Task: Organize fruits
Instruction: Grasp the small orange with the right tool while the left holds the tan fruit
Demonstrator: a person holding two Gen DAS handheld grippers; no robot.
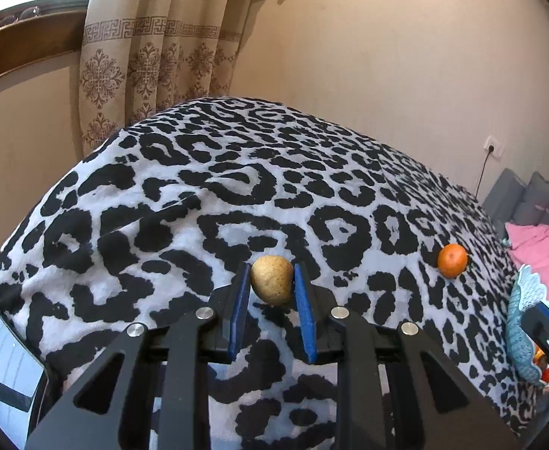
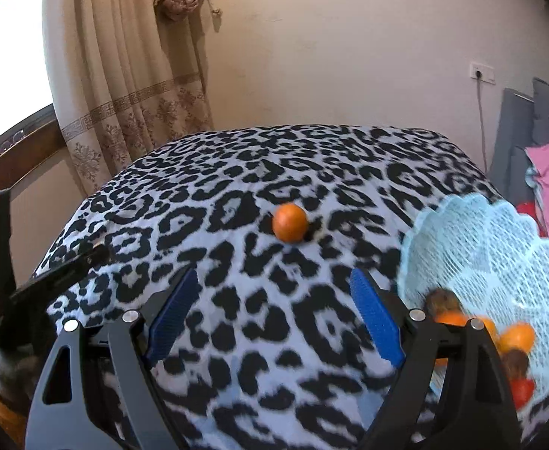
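Left claw (image 1: 272, 281) clamps the tan fruit (image 1: 271, 279) between its pads, ready to lift. Right claw (image 2: 274, 300) wide open, empty; orange (image 2: 290, 222) ahead of it, basket (image 2: 499, 247) to its right for drop-off.

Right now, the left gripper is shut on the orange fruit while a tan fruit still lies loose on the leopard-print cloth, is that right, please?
Not quite: the two fruits are swapped. The left wrist view shows the left gripper shut on the tan fruit, while the orange fruit lies loose on the leopard-print cloth.
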